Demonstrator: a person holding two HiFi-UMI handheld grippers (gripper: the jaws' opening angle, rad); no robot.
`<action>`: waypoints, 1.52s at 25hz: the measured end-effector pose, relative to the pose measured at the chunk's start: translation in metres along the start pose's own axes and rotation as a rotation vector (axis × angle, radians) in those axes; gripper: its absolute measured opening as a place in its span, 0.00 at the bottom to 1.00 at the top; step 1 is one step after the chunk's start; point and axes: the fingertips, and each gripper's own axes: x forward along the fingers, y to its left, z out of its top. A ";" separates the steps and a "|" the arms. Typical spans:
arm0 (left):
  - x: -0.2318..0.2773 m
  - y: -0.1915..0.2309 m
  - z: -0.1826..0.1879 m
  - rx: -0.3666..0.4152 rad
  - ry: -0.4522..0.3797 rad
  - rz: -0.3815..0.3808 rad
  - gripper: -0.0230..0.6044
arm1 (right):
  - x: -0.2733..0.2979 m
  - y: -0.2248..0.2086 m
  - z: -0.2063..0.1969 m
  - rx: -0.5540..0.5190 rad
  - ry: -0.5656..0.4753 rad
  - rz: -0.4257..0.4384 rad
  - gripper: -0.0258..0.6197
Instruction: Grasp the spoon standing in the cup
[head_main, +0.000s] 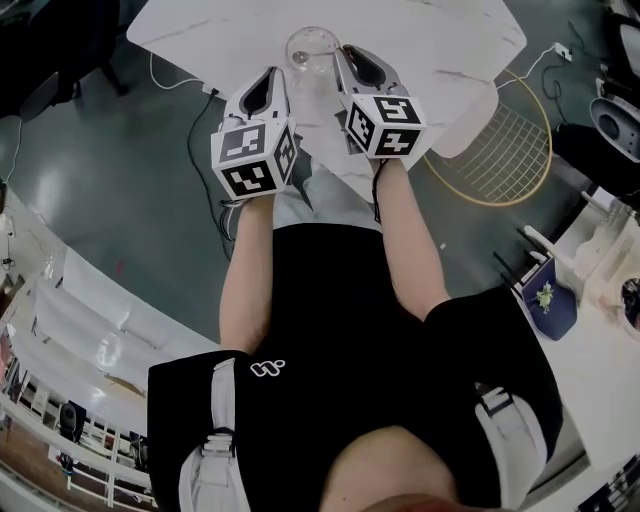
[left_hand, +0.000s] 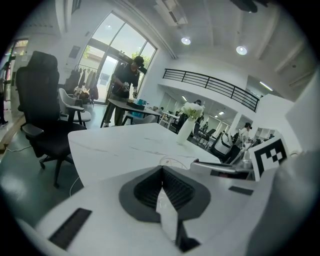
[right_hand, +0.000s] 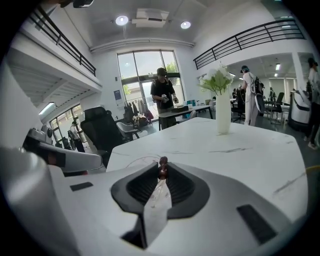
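Note:
A clear glass cup (head_main: 313, 48) stands on the white marble table (head_main: 440, 40), right in front of both grippers. In the right gripper view the spoon's dark beaded handle tip (right_hand: 162, 168) pokes up between the pads, and my right gripper (right_hand: 161, 172) is shut on it. In the head view it (head_main: 345, 52) reaches over the cup's right rim. My left gripper (head_main: 277, 75) is at the cup's left side. In the left gripper view its jaws (left_hand: 162, 169) are closed at the thin glass rim (left_hand: 181, 161), pinching the wall. The spoon's bowl is hidden.
A white vase of flowers (right_hand: 222, 102) stands farther back on the table. A black office chair (left_hand: 45, 115) is off the table's left side. A gold wire basket (head_main: 498, 140) and cables lie on the floor. People stand at distant desks (right_hand: 162, 92).

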 end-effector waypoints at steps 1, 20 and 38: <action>-0.002 -0.002 0.002 0.000 -0.007 0.003 0.06 | -0.002 0.001 0.003 -0.007 -0.005 0.005 0.13; -0.084 -0.055 0.042 0.008 -0.283 0.115 0.06 | -0.129 0.007 0.111 -0.129 -0.388 0.150 0.11; -0.131 -0.129 0.106 0.197 -0.472 0.107 0.06 | -0.204 -0.002 0.174 -0.194 -0.600 0.200 0.11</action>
